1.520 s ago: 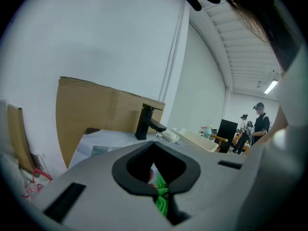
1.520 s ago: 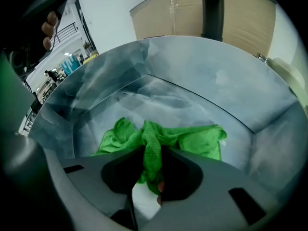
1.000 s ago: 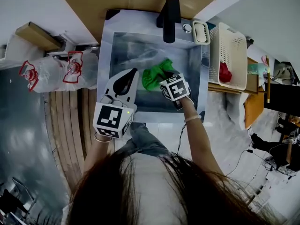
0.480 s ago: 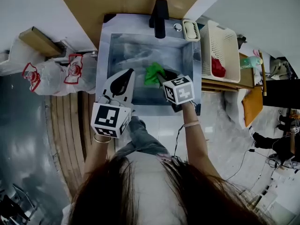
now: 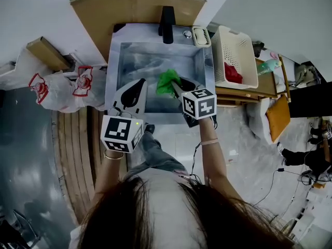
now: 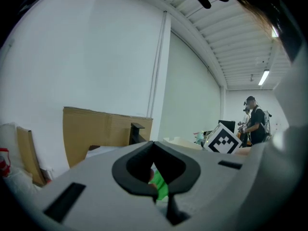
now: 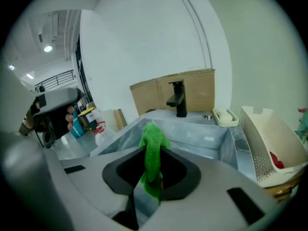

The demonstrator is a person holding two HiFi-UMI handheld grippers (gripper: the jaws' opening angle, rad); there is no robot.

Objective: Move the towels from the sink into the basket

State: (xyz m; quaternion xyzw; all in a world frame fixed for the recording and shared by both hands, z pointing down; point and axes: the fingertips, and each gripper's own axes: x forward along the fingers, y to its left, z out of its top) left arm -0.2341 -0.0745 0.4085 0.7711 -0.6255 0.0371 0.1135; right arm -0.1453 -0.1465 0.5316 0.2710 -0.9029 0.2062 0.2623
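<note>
**Head view.** My right claw [image 5: 175,86] is clamped on the green towel [image 5: 167,82], above the near half of the sink [image 5: 116,66]. The basket [image 5: 224,40] stands at 2 o'clock from that claw, just past the sink's right rim. A red towel [image 5: 232,74] is already inside it. My left claw [image 5: 139,84] sits at 9 o'clock of the green towel, near it but apart.

**Left gripper view.** Jaws together, nothing between them. The green I see is the towel out beyond the tips.

**Right gripper view.** The pads pinch the towel at mid-length. Its long axis runs 12 to 6, with a bunched head above the jaws and a short tail below. The basket is at 3 o'clock.

**Judgement.** The right hand is the nearer one, so the carry goes to the right over the rim. The tail may snag on the basket wall.
</note>
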